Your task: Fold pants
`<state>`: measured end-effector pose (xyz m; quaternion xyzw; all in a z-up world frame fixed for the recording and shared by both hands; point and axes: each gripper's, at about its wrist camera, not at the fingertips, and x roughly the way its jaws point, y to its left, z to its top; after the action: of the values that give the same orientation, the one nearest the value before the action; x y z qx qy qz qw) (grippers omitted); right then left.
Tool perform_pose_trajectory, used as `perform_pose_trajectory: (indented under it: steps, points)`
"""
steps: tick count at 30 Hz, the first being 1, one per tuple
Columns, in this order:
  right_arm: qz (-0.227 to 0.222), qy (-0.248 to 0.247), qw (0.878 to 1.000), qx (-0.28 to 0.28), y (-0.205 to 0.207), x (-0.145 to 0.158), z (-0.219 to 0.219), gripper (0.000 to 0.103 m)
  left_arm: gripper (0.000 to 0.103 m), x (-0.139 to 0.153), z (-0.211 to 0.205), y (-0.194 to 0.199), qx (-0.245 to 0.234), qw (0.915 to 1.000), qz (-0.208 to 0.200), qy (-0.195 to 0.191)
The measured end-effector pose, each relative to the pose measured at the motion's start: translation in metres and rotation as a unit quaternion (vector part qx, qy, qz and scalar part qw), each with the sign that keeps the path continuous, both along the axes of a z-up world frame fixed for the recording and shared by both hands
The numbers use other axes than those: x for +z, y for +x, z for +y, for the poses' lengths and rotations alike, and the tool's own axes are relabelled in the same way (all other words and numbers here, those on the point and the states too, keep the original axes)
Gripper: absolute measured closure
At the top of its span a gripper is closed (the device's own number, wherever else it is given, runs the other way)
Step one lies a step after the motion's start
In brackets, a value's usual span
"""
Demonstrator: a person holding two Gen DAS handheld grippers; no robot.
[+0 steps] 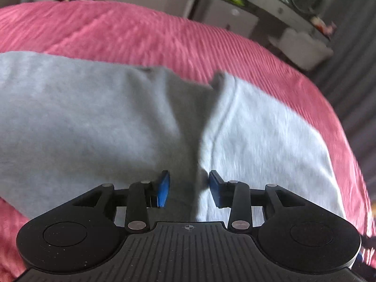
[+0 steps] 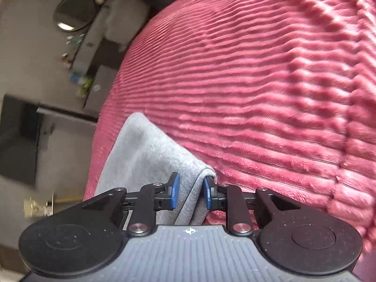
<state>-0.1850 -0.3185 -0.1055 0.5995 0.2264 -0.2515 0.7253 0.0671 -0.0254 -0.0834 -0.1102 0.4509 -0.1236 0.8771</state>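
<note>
Left gripper (image 1: 189, 189): two blue fingers parted, grey cloth between, pads clear.
Right gripper (image 2: 189, 193): two fingers clenched on a fold.
Pants (image 1: 94, 122): one grey pair, on one pink blanket (image 1: 145, 33).

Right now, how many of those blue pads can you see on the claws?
4. Two on the left claw, either side of the grey pants; two on the right claw, flanking a fold of the pants. None looks hidden.

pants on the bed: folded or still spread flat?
Partly folded. In the left wrist view the grey pants show one layer lapped over another along a central crease, on the pink blanket. How many folds: cannot tell.
</note>
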Motion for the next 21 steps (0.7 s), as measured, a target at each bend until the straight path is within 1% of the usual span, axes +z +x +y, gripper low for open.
perform_pose_trajectory:
  steps: [1,2,3,4,5,6,7,8,9,10,11,12,13,14,15,16,17,18,20,21]
  points:
    - [0.003,0.003,1.0,-0.005,0.0,0.006,0.002,0.077,0.062,0.006,0.002,0.0,0.005,0.9999,-0.011,0.002]
    - [0.01,-0.003,1.0,-0.006,0.001,0.012,0.004,0.07,0.062,0.012,0.003,0.0,0.009,0.9996,-0.028,0.008]
    - [0.022,-0.012,1.0,-0.005,0.003,0.019,0.007,0.065,0.061,0.017,0.003,-0.002,0.01,0.999,-0.041,0.014]
    - [0.035,-0.031,0.999,-0.013,0.001,0.026,0.01,0.06,0.056,0.023,0.004,-0.003,0.011,0.998,-0.059,0.021]
    - [0.04,-0.059,0.997,-0.02,0.0,0.035,0.015,0.058,0.052,0.027,0.004,-0.002,0.012,0.9971,-0.071,0.027]
    - [0.044,-0.089,0.995,-0.026,-0.001,0.045,0.018,0.058,0.051,0.031,0.003,-0.001,0.01,0.996,-0.083,0.032]
    - [0.04,-0.117,0.992,-0.037,-0.003,0.056,0.02,0.055,0.05,0.033,0.001,0.0,0.003,0.9952,-0.092,0.033]
    - [0.024,-0.145,0.988,-0.04,-0.003,0.064,0.022,0.054,0.049,0.035,-0.004,0.002,-0.008,0.9946,-0.098,0.032]
    - [0.006,-0.179,0.984,-0.024,0.002,0.072,0.025,0.051,0.049,0.035,-0.009,0.003,-0.018,0.9945,-0.099,0.027]
    - [-0.007,-0.208,0.978,0.004,0.012,0.075,0.028,0.046,0.049,0.036,-0.015,0.005,-0.028,0.9944,-0.099,0.022]
    - [-0.02,-0.22,0.975,0.038,0.026,0.073,0.03,0.046,0.049,0.037,-0.022,0.008,-0.039,0.994,-0.101,0.017]
    - [-0.034,-0.211,0.974,0.075,0.04,0.067,0.031,0.046,0.049,0.038,-0.028,0.011,-0.049,0.9928,-0.108,0.012]
    - [-0.051,-0.19,0.975,0.1,0.053,0.056,0.031,0.046,0.048,0.041,-0.035,0.012,-0.059,0.9916,-0.115,0.01]
    - [-0.068,-0.169,0.976,0.122,0.064,0.044,0.032,0.046,0.047,0.043,-0.045,0.015,-0.076,0.99,-0.118,0.009]
    - [-0.076,-0.151,0.976,0.134,0.073,0.03,0.033,0.046,0.047,0.042,-0.053,0.018,-0.088,0.9888,-0.121,0.007]
    - [-0.072,-0.14,0.977,0.141,0.081,0.015,0.034,0.046,0.047,0.041,-0.058,0.02,-0.095,0.9876,-0.125,0.005]
    - [-0.056,-0.129,0.978,0.154,0.088,0.001,0.033,0.05,0.046,0.039,-0.067,0.023,-0.104,0.9859,-0.131,0.003]
    - [-0.035,-0.121,0.98,0.157,0.091,-0.012,0.033,0.051,0.046,0.036,-0.074,0.027,-0.112,0.985,-0.132,0.007]
    - [-0.065,-0.125,0.979,0.147,0.082,-0.022,0.03,0.051,0.047,0.026,-0.088,0.037,-0.11,0.9862,-0.123,0.015]
    - [-0.069,-0.124,0.978,0.151,0.081,-0.023,0.029,0.051,0.047,0.021,-0.094,0.044,-0.109,0.9874,-0.114,0.015]
